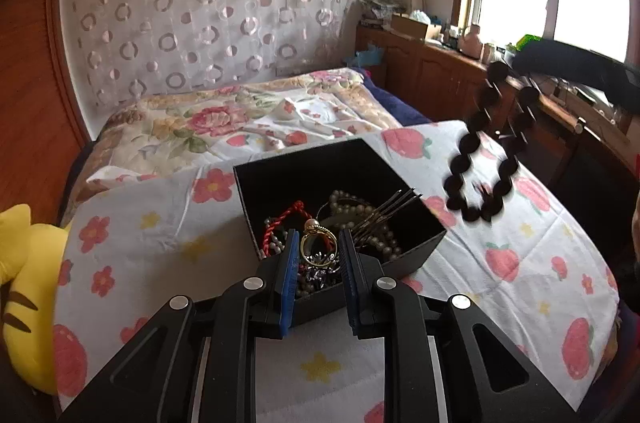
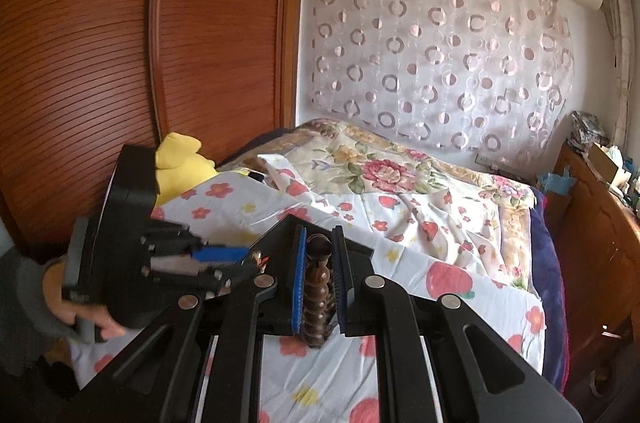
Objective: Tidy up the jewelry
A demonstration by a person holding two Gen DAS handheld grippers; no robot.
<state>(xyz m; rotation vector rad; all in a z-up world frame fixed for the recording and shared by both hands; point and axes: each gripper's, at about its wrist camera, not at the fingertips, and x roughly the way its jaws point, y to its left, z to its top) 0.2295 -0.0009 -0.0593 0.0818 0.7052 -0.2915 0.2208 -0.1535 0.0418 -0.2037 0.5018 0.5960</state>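
Gripping a bead bracelet [image 2: 318,287], right tongs [image 2: 319,279]; left tongs [image 1: 319,263] agape over floral sheet [image 1: 160,243].

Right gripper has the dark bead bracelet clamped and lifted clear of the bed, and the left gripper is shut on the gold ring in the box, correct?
Not quite. The left gripper is open, poised over the gold ring in the black box, as the left wrist view shows. The right gripper does hold the bead bracelet lifted.
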